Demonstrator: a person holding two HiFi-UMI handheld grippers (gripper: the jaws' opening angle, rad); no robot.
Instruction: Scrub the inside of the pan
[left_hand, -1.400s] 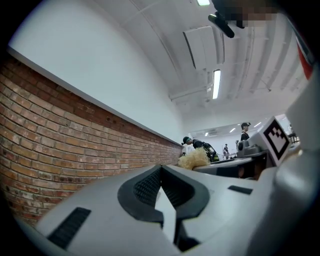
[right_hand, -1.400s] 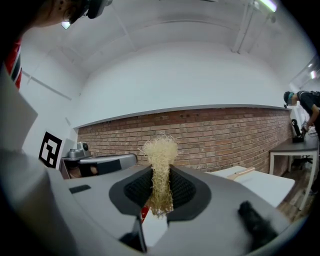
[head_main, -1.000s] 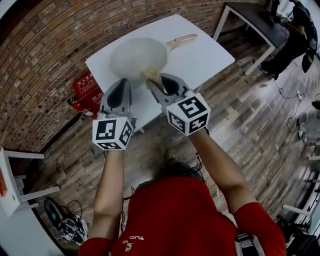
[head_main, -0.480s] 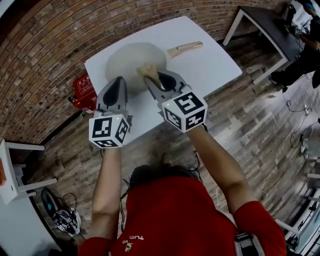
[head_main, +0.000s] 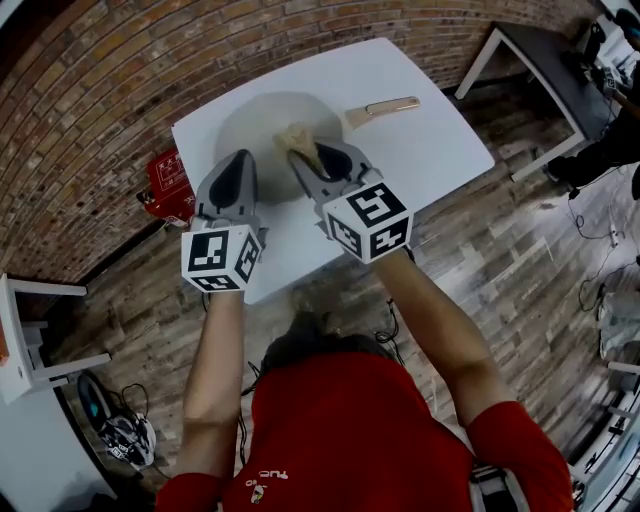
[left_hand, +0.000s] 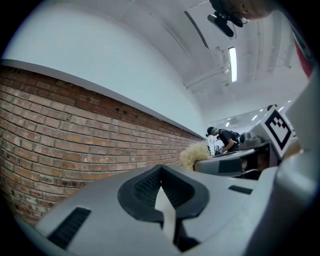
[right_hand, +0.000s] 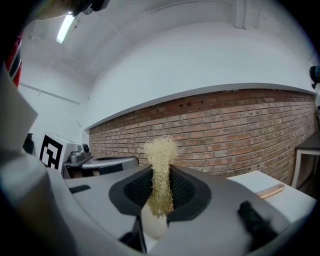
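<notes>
A pale pan (head_main: 262, 125) with a light wooden handle (head_main: 392, 106) sits on the white table (head_main: 420, 140) in the head view. My right gripper (head_main: 300, 150) is shut on a straw-coloured loofah scrubber (head_main: 297, 137), held above the pan's right half. The scrubber (right_hand: 160, 175) sticks up between the jaws in the right gripper view. My left gripper (head_main: 236, 170) hovers over the pan's near left rim, shut with nothing in it. In the left gripper view the scrubber (left_hand: 195, 154) shows beside the right gripper. Both gripper views look at the brick wall, not the pan.
A red box (head_main: 167, 178) lies on the wooden floor left of the table, against the brick wall (head_main: 90, 90). A dark table (head_main: 540, 60) stands at the upper right. A white chair (head_main: 30, 340) is at the far left. The pan handle (right_hand: 270, 190) shows in the right gripper view.
The head view has shifted, so the table and pan sit a little lower and nearer. Both grippers keep their hold and stay over the pan; the scrubber shows more plainly over its inside.
</notes>
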